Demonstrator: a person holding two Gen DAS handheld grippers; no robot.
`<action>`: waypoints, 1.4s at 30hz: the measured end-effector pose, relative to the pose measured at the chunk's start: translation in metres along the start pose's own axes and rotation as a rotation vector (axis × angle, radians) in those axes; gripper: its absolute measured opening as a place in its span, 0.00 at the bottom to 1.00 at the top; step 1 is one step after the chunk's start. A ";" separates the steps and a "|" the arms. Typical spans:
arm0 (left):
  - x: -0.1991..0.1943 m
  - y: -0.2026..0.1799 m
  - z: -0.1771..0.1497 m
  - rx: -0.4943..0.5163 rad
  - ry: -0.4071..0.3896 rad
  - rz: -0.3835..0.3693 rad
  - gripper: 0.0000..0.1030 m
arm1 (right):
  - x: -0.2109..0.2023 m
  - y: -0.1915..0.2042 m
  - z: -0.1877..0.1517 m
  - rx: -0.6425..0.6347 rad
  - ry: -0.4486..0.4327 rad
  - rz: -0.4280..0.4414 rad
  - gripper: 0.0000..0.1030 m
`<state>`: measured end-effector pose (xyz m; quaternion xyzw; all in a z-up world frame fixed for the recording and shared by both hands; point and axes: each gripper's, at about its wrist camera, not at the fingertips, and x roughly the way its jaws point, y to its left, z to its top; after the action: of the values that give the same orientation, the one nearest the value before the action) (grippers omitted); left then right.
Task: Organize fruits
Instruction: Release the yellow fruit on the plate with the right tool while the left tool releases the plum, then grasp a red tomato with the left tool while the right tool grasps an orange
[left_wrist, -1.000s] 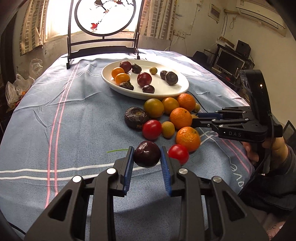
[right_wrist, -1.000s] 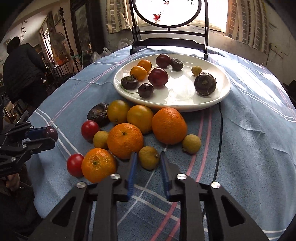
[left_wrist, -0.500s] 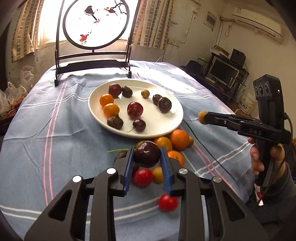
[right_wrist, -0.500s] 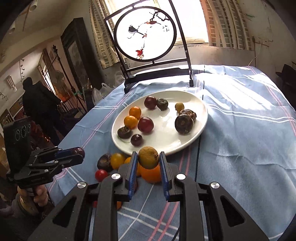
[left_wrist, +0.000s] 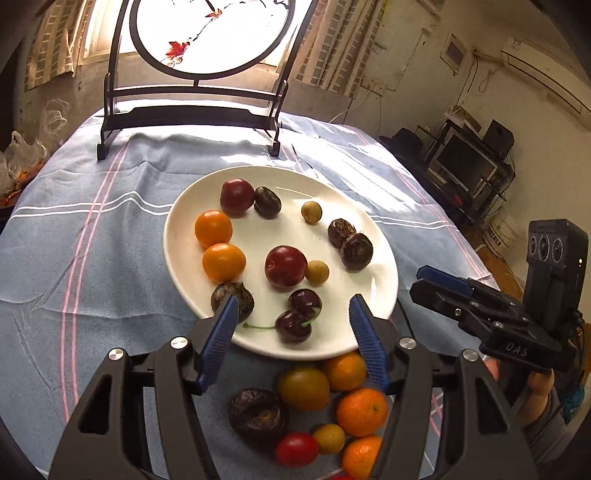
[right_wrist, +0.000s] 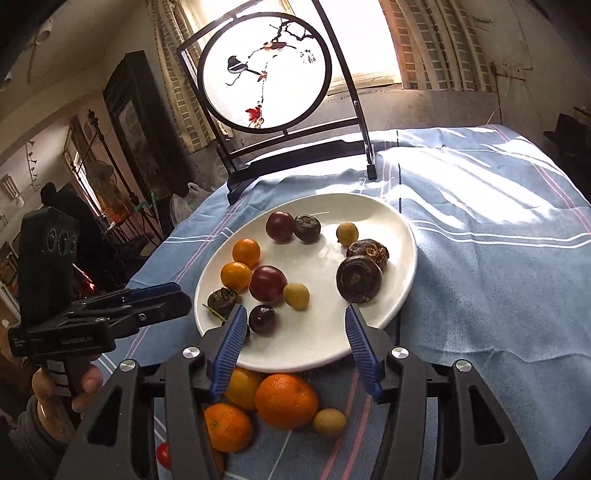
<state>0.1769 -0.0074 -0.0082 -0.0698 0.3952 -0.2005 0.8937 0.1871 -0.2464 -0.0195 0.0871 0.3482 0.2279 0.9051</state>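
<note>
Glossy plums, cherries, small oranges and wrinkled dark fruit dot the oval white ceramic plate (left_wrist: 373, 236) on a blue striped tablecloth (left_wrist: 92, 236), more fruit heaped at its near edge. Both the left gripper (left_wrist: 291, 325) and right gripper (right_wrist: 293, 328) gape wide, empty, over the near rim. Only the right view shows the round painted bird screen (right_wrist: 264, 70) whole.

Round bird-painted screen (right_wrist: 264, 75) (dark stand), striped blue tablecloth (right_wrist: 498, 266), monitor (left_wrist: 463, 162)

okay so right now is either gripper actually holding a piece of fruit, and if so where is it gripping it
Nothing is held. The left gripper and the right gripper are both open above the near rim of the white plate, with no fruit between their fingers.
</note>
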 end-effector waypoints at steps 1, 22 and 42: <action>-0.006 -0.003 -0.008 0.016 0.003 -0.002 0.60 | -0.005 0.000 -0.006 -0.005 0.006 -0.009 0.54; -0.018 -0.053 -0.139 0.251 0.100 0.088 0.28 | -0.041 -0.016 -0.077 0.029 0.040 0.003 0.54; -0.069 -0.024 -0.130 0.164 -0.003 0.120 0.28 | 0.002 0.092 -0.103 -0.317 0.270 0.077 0.42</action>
<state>0.0321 0.0033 -0.0430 0.0271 0.3798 -0.1780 0.9074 0.0869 -0.1640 -0.0686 -0.0744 0.4225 0.3239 0.8433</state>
